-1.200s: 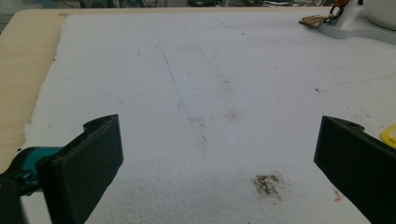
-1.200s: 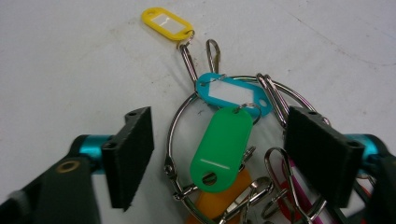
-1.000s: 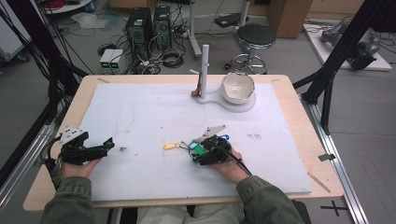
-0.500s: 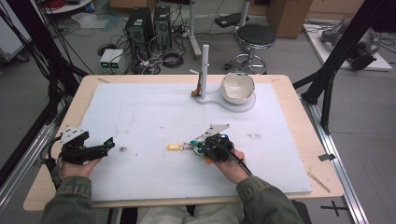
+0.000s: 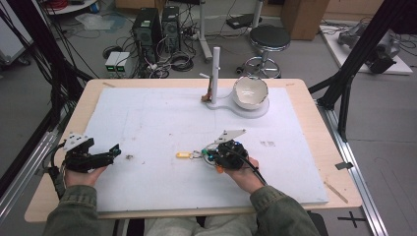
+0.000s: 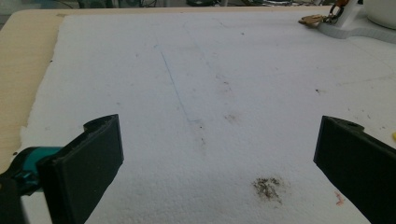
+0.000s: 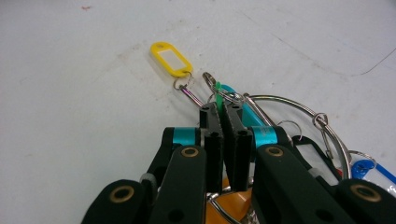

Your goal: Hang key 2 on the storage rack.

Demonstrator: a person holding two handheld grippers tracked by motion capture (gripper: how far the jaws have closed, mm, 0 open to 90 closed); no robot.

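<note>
Gripping a bunch of key tags, the right tongs (image 7: 223, 109) are closed: their black jaws have just been closing and now pinch a thin green piece and a small ring where several rings meet. This bunch (image 5: 204, 155) lies on the white sheet (image 5: 162, 123) of the desk (image 5: 314, 147), near the person's edge and a little right of the middle.

I judge the bunch light, but loose and floppy. A big wire ring (image 7: 299, 105) carries small split rings, and from these hang flat plastic tags: a yellow tag (image 7: 170, 58) stretched out in front, a blue tag (image 7: 373, 170) at the side, something orange (image 7: 233, 205) under the jaws. The metal is hard, smooth and probably slippery; the tags are stiff and not fragile. When lifted, the tags will swing and the whole bunch can turn around the grip. A hold on the wire ring itself, or on the flat body of one tag, seems safer to me than a hold on a small ring, which can slide out.

The left tongs (image 6: 215, 163) stand wide open with nothing between them, low over the sheet at the left side, well apart from the bunch.

Farther away, at the back of the sheet, a white stand (image 5: 216, 64) and a bowl (image 5: 251, 91) wait.
</note>
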